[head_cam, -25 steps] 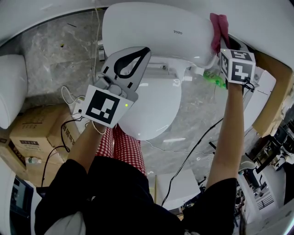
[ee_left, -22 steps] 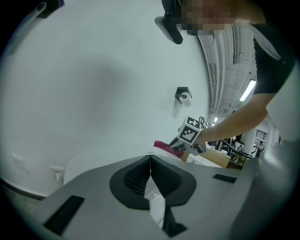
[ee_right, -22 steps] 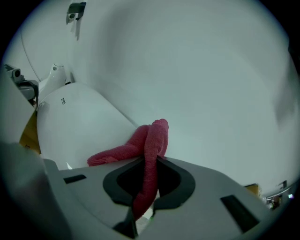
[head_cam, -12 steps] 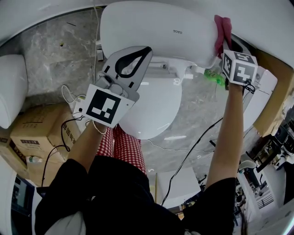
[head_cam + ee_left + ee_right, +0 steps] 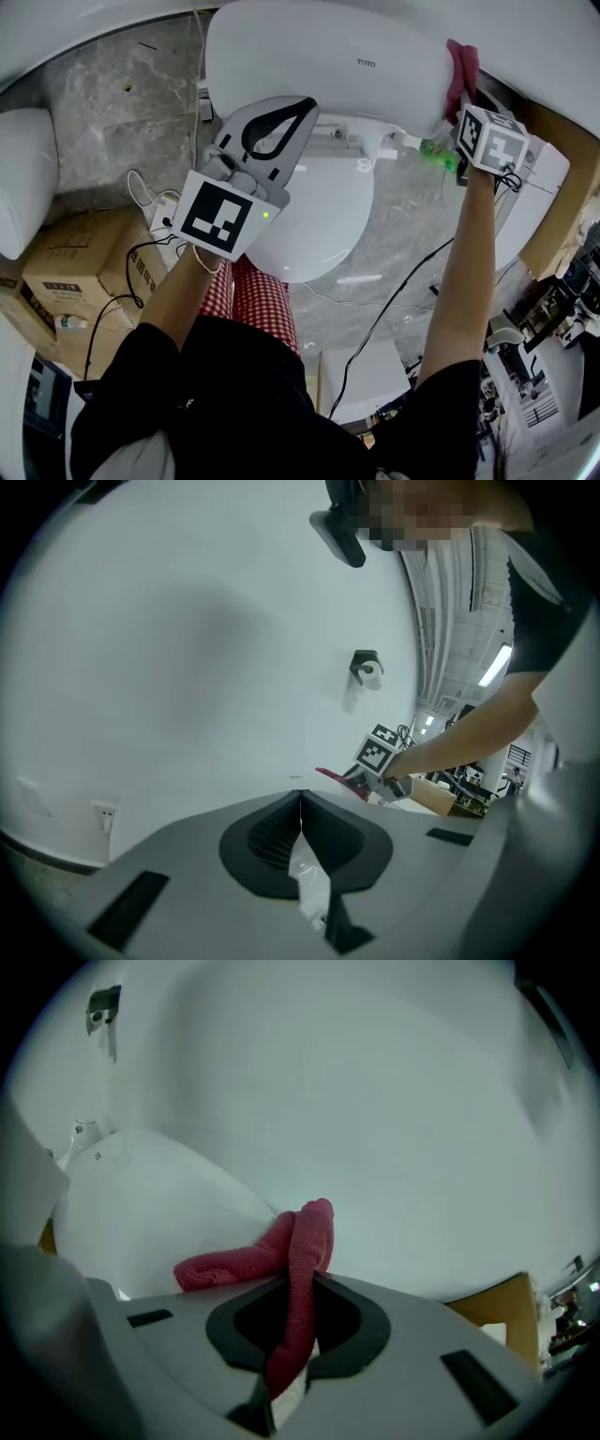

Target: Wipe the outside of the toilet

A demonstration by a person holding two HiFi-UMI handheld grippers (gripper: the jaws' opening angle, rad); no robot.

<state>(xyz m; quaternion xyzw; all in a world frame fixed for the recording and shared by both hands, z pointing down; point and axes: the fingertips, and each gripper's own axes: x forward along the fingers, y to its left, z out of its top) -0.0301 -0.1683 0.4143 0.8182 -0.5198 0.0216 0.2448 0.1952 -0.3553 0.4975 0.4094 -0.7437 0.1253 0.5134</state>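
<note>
My right claw (image 5: pixel 298 1288) was clamped on the cloth (image 5: pixel 234 1260), which was pressed to the toilet's (image 5: pixel 309 66) upper right edge. My left claw (image 5: pixel 300 803) was closed on nothing. Only a thin fold was pinched, so hard rubbing might have dragged it free.

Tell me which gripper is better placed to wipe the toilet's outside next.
Right. The right gripper holds the pink cloth against the toilet at its upper edge. The left gripper is shut with nothing in it.

Marble floor (image 5: pixel 103 112) left of toilet (image 5: pixel 319 66) open; cardboard boxes (image 5: pixel 70 272) crowd lower left; cable (image 5: pixel 394 305) crosses floor right of it; cardboard panel (image 5: pixel 562 197) hems right side.
</note>
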